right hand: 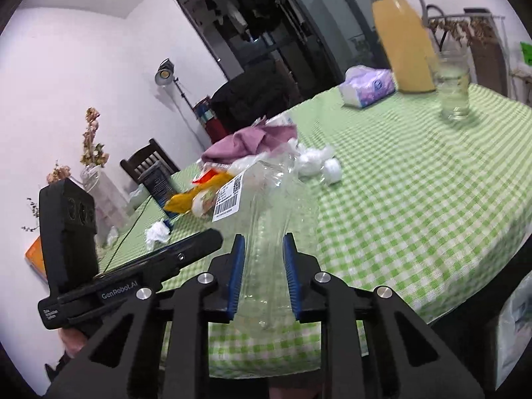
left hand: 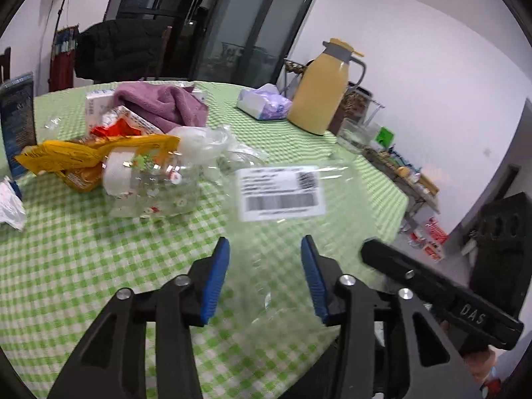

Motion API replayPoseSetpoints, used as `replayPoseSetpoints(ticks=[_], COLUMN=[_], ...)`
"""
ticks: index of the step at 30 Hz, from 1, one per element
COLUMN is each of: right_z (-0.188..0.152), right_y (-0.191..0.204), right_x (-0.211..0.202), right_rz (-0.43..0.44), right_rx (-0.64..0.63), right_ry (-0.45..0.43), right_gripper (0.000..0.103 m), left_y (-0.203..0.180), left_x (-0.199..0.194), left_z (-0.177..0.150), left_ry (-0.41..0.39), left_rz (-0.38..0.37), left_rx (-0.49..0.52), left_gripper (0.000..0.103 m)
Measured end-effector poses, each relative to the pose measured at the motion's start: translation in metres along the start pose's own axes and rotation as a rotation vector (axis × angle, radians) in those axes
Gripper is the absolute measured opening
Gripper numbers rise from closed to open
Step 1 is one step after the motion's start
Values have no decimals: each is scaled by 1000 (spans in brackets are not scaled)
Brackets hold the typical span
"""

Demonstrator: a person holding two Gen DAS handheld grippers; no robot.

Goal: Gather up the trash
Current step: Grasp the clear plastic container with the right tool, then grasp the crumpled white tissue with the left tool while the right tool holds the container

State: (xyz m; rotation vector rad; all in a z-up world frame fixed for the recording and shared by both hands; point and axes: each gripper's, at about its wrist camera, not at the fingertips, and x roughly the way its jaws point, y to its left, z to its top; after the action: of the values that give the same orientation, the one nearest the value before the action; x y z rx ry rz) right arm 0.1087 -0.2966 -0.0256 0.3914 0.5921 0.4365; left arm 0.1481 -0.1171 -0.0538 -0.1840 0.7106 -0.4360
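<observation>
Right tongs (right hand: 262, 276) clamped on clear plastic bag (right hand: 276, 199) with barcode label, left tongs (left hand: 265, 279) apart around its near end over the desk (left hand: 99, 249); thin film could slip free or drag the crushed bottle (left hand: 149, 183) along.

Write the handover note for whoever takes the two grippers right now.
Right gripper: jaws narrow, with the clear plastic bag bunched between its pads; it looks gripped.
Left gripper: open, the same bag's near edge between its fingers, not pinched.
The bag has a white barcode label.
Left on the green checked table: yellow snack wrapper, clear printed bottle, crumpled white paper, white wads.
Done: nothing visibly binned yet; no bin in view.
</observation>
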Motion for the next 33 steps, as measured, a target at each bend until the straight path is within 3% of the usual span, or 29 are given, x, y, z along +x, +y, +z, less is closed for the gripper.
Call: replayPoseSetpoints(ticks=[3,5,6,8,10,14,15,17,21,23,24,25,26,28,29,31,33], right_z=[3,4,5,5,4,3,2,2,3,2,2,1,1,1,1,1,1], right_y=[-5,-9,-8,-3,3,7,7,9,7,5,5,6,8,9,10,10,10], right_x=[-4,-6,-9,-13,-13,-9,-9,-10,-11,-11,-11,-10,-9,-9,-9,-10,-10], right_rz=[-33,-64,-100,-156,-202,-223,-225,-239,-259,-255,-255,-255,-255,-254,-254,-252,-248], right_rx=[7,8,-12,-63,-119,-163,-171,-193,-196,-188,-190,-197,-204,-213,-215,-217,-220], right_ry=[-24,-41,-61,-95,-115,-119,-118,-123,-137,-141,-141,-141,-140,-138,-138,-137,-135], right_gripper=[23,23,23,23,23,23,23,23,23,24,24,24,24,24,24,24,24], left_y=[7,22,29,46,58,80,86,99,138,160,173,180,187,201,206,207,209], left_x=[-5,-12,-14,-17,-19,-32,-36,-40,-34,-32,-32,-33,-33,-35,-37,-39,-44], left_z=[1,3,5,5,5,12,15,18,21,20,19,19,19,19,18,16,15], left_ry=[-13,-21,-26,-42,-36,-77,-97,-119,-47,-10,13,19,25,37,39,38,28], left_rz=[40,84,120,251,333,397,434,520,707,742,726,707,682,621,602,598,599], left_rx=[11,-5,-19,-38,-28,-17,9,66,83,45,-2,-36,-75,-157,-178,-190,-183], left_gripper=[50,66,80,81,81,85,93,96,96,96,93,77,70,39,32,9,2])
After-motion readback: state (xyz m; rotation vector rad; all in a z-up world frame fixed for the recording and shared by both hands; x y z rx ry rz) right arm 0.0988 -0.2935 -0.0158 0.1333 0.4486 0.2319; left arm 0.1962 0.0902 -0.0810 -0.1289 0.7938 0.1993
